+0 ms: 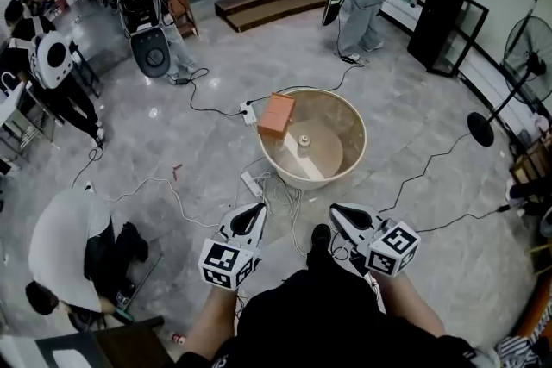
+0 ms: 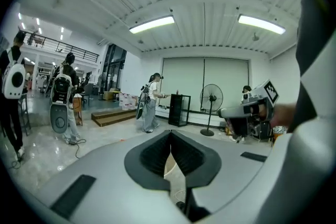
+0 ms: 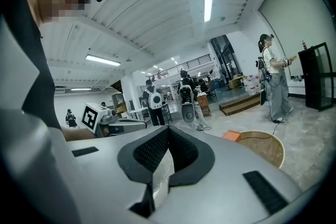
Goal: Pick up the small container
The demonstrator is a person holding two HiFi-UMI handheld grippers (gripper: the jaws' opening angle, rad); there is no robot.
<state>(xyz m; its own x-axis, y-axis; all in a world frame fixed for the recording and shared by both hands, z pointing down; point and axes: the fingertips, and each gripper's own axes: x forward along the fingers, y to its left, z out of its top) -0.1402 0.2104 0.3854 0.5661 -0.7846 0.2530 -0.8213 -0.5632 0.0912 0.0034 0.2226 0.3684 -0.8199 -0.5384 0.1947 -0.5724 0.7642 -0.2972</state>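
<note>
Ur left gripper (image 1: pixel 255 211) + right gripper (image 1: pixel 341 211) both pinched closed, empty; small container (image 1: pixel 304 141) sits in tub (image 1: pixel 363 138), well apart.

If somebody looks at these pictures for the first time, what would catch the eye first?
First comes the big round beige tub on the floor in the middle of the head view, with an orange box at its upper-left rim and a small container standing inside it. Next come the left gripper and the right gripper just below the tub, both shut and empty, pointing toward it.
</note>
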